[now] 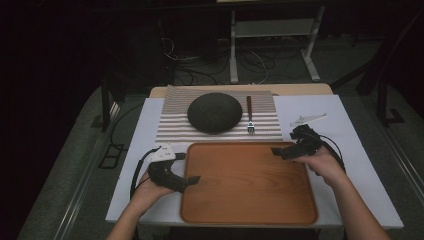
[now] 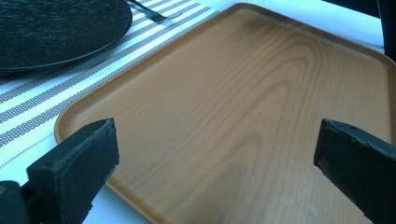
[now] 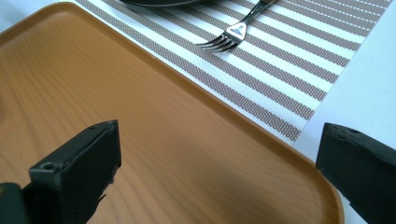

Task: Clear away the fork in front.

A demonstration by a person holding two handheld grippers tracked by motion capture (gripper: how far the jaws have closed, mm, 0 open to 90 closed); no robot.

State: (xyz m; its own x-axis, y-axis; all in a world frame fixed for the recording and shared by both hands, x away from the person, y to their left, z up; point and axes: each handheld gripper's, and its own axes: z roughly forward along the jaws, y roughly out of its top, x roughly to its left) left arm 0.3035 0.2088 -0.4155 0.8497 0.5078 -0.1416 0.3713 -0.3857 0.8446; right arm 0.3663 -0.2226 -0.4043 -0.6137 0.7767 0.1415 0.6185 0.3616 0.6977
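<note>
Both grippers spread wide, gripping nothing; left gripper point(image 1: 192, 179) over the near-left edge of the wooden tray point(image 1: 248, 210), right gripper point(image 1: 276, 150) at its far-right corner; plate point(image 1: 215, 112) and fork point(image 1: 249, 118) beyond on the striped mat point(image 1: 170, 125); tray bare, nothing loaded yet.

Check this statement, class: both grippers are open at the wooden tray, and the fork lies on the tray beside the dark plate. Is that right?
Not quite. The fork lies on the striped placemat, not on the tray, as the high view shows. The rest holds: it is beside the dark plate, and the left gripper and right gripper are open.
</note>
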